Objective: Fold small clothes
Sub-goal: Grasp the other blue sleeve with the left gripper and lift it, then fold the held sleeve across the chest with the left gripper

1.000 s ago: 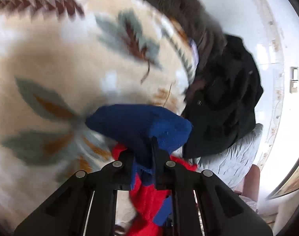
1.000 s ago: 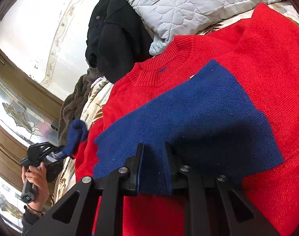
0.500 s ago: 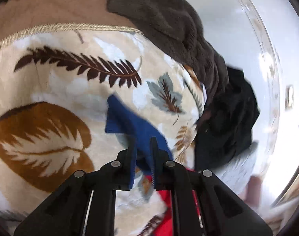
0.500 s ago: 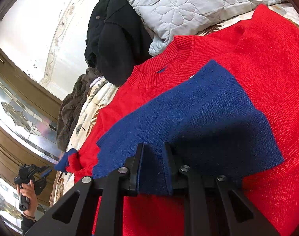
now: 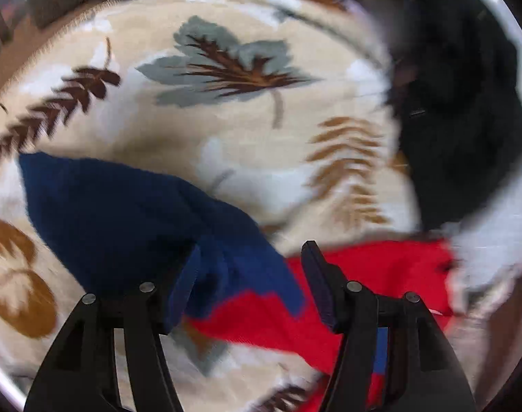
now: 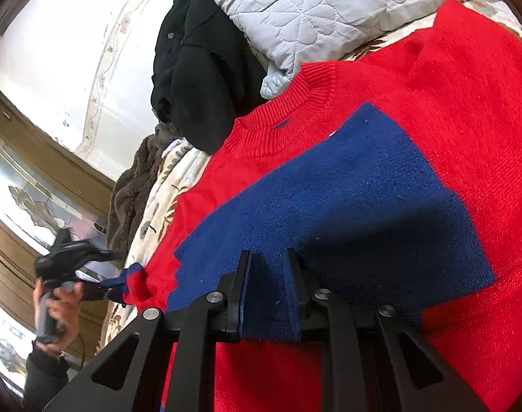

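A red knit sweater (image 6: 450,103) lies spread on the bed, one blue sleeve (image 6: 329,199) folded across its chest. My right gripper (image 6: 266,261) is shut on the near edge of that blue sleeve. The other sleeve stretches out sideways over the leaf-print blanket (image 5: 226,120); its blue cuff (image 5: 116,213) and red upper part (image 5: 364,274) show in the left wrist view. My left gripper (image 5: 252,254) points down over it with its jaws opening. The cuff lies slack against the left finger (image 5: 185,285) and the pads do not press it. The right wrist view shows that gripper (image 6: 72,254) held in a hand (image 6: 58,305).
A grey quilted pillow (image 6: 312,10) and a black garment (image 6: 199,79) lie beyond the sweater's collar. A brown fuzzy throw (image 6: 134,199) lines the bed's far edge. A white wall and wooden cabinet stand behind.
My left gripper carried the blue cuff outward, away from the sweater's body, then its jaws spread and let the cuff go onto the blanket. The right gripper has kept still.
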Demonstrator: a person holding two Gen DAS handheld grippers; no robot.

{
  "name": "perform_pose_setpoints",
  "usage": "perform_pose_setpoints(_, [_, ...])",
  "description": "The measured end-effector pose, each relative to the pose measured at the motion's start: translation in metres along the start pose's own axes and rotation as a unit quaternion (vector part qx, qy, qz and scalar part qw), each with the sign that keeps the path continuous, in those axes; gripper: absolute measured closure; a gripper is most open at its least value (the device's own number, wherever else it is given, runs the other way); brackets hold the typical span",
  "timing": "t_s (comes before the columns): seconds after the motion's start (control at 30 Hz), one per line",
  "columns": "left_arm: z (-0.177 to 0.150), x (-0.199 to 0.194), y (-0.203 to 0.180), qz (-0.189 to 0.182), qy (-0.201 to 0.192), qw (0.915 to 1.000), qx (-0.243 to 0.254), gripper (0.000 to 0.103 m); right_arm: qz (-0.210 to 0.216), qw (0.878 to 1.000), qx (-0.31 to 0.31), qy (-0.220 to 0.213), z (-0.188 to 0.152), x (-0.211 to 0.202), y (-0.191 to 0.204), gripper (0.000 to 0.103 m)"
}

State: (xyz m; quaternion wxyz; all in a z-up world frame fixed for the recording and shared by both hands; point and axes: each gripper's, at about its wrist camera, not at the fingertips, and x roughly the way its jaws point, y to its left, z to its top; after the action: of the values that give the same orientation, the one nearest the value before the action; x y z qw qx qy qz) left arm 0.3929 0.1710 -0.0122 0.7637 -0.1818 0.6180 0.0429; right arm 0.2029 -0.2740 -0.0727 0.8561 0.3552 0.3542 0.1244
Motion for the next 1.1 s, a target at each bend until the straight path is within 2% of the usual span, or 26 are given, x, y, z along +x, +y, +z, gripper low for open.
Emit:
perform_pose_setpoints(0.03, [0.002, 0.006, -0.003, 0.027, 0.005, 0.9996, 0.007, 0.044, 0.003, 1.0, 0.002, -0.001, 0.0, 0.0, -0.001, 0.083])
perform_pose_setpoints(0.07, [0.003, 0.01, -0.005, 0.041, 0.01, 0.9991, 0.01, 0.062, 0.007, 1.0, 0.004, -0.001, 0.0, 0.0, -0.002, 0.084])
perform_pose_setpoints(0.1, [0.001, 0.011, -0.006, 0.056, 0.015, 0.9982, 0.018, 0.095, 0.009, 1.0, 0.006, -0.002, 0.0, -0.001, -0.003, 0.084])
perform_pose_setpoints(0.2, [-0.013, -0.005, -0.002, 0.052, -0.002, 0.9977, 0.044, 0.097, 0.013, 1.0, 0.01, -0.003, 0.0, -0.001, -0.004, 0.084])
perform_pose_setpoints(0.27, [-0.034, -0.024, 0.013, 0.035, -0.021, 0.9977, 0.054, 0.097, 0.013, 1.0, 0.01, -0.003, 0.0, -0.001, -0.004, 0.084])
perform_pose_setpoints(0.33, [-0.066, -0.044, 0.042, 0.001, -0.036, 0.9983, 0.045, 0.097, 0.014, 1.0, 0.01, -0.003, 0.0, -0.002, -0.003, 0.084])
perform_pose_setpoints(0.4, [-0.098, -0.051, 0.072, -0.032, -0.029, 0.9988, 0.023, 0.097, 0.013, 1.0, 0.009, -0.003, 0.0, -0.002, -0.003, 0.084])
perform_pose_setpoints(0.47, [-0.139, -0.045, 0.11, -0.09, -0.01, 0.9959, -0.009, 0.097, 0.012, 1.0, 0.008, -0.003, -0.001, -0.001, -0.002, 0.084])
perform_pose_setpoints(0.53, [-0.164, -0.041, 0.125, -0.095, 0.008, 0.9949, -0.032, 0.098, 0.01, 1.0, 0.008, -0.003, -0.001, -0.001, -0.002, 0.084])
perform_pose_setpoints(0.63, [-0.184, -0.049, 0.153, -0.131, -0.006, 0.9889, -0.069, 0.098, 0.007, 1.0, 0.006, -0.003, 0.0, -0.001, -0.001, 0.084])
perform_pose_setpoints(0.67, [-0.186, -0.056, 0.161, -0.147, -0.023, 0.9845, -0.093, 0.098, 0.006, 1.0, 0.006, -0.003, -0.001, -0.001, -0.001, 0.084])
perform_pose_setpoints(0.73, [-0.178, -0.067, 0.171, -0.17, -0.051, 0.9762, -0.125, 0.088, 0.005, 1.0, 0.006, -0.003, -0.001, -0.001, -0.001, 0.084])
perform_pose_setpoints(0.8, [-0.163, -0.07, 0.179, -0.191, -0.067, 0.967, -0.155, 0.054, 0.006, 1.0, 0.006, -0.003, -0.001, -0.001, -0.001, 0.084])
perform_pose_setpoints(0.83, [-0.156, -0.068, 0.18, -0.196, -0.069, 0.9638, -0.167, 0.05, 0.006, 1.0, 0.007, -0.003, -0.001, -0.002, -0.001, 0.084])
perform_pose_setpoints(0.93, [-0.128, -0.054, 0.174, -0.216, -0.06, 0.9538, -0.2, 0.049, 0.01, 1.0, 0.009, -0.003, 0.0, -0.002, -0.002, 0.084])
perform_pose_setpoints(1.0, [-0.112, -0.048, 0.164, -0.207, -0.05, 0.9561, -0.201, 0.047, 0.013, 1.0, 0.011, -0.003, 0.0, -0.002, -0.003, 0.084])
perform_pose_setpoints(1.1, [-0.085, -0.043, 0.14, -0.141, -0.038, 0.9739, -0.173, 0.048, 0.016, 1.0, 0.013, -0.003, 0.0, -0.002, -0.005, 0.084])
